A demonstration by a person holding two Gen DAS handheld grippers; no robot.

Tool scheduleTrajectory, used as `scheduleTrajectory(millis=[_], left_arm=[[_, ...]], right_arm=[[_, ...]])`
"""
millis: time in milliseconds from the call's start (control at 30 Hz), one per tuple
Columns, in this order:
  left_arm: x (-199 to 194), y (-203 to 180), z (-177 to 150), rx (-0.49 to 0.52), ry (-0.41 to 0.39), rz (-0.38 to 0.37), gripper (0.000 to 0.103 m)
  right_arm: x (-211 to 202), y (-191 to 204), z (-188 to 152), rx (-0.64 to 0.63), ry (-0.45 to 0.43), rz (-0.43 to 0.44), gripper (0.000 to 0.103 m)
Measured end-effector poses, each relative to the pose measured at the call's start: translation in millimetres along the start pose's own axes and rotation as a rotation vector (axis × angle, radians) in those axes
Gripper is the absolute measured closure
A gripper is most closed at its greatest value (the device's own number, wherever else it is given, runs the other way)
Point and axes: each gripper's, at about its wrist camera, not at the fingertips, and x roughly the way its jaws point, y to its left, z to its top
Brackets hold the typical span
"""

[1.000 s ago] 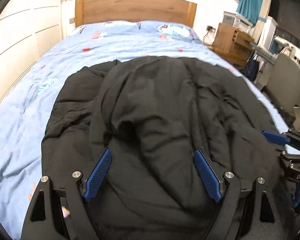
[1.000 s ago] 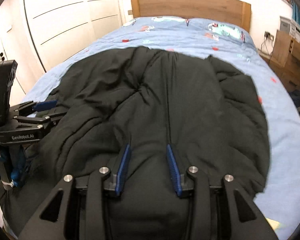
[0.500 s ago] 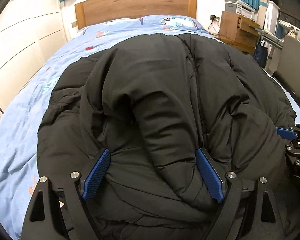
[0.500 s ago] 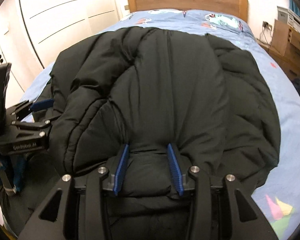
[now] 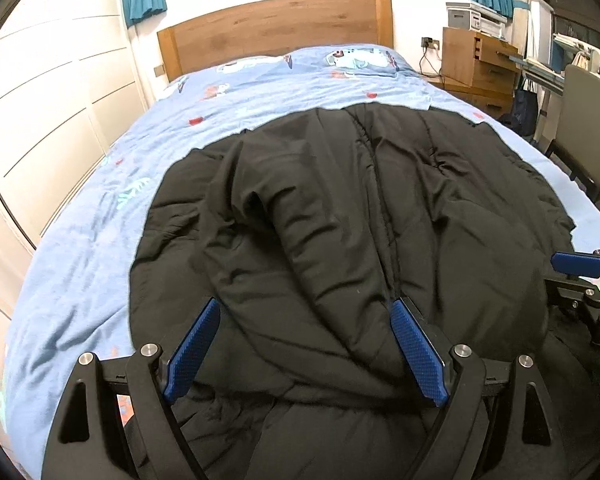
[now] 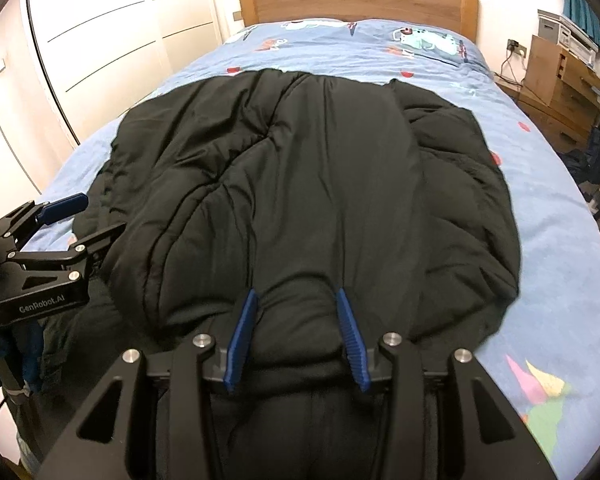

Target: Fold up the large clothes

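Observation:
A large black padded coat lies spread on the blue bed sheet, collar end toward the headboard; it also fills the right wrist view. My left gripper has its jaws wide apart with a thick fold of the coat's near edge between the blue pads. My right gripper is closed on a bunched fold of the coat's near edge. Each gripper shows at the side of the other's view: the right gripper and the left gripper.
A wooden headboard stands at the far end. White wardrobe doors run along the left. A wooden drawer unit, a desk and a beige chair stand on the right.
The coat rose and bulged toward the cameras half a second ago, then settled flatter and further up the bed. Both grippers kept their grip width.

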Motion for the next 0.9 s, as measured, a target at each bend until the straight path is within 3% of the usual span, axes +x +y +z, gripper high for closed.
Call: scheduleTrajectory(millis=[367, 500, 667, 900], left_arm=[[-53.1, 8.1, -11.2, 0.009, -0.04, -0.003, 0.008], [-73.8, 14.2, -16.4, 0.015, -0.045, -0.008, 0.005], [-105.3, 44.0, -29.6, -0.006, -0.06, -0.003, 0.002], [-125.4, 102.3, -71.8, -0.098, 0.004, 0.005, 0.001]], right_arm=[[-58.9, 0.6, -42.9, 0.047, -0.006, -0.006, 0.06], [-88.0, -5.2, -56.5, 0.075, -0.033, -0.018, 0.049], [-132.0, -22.2, -74.7, 0.115, -0.077, -0.036, 0.044], [-190.6, -58.8, -115.8, 0.188, -0.108, -0.08, 0.037]])
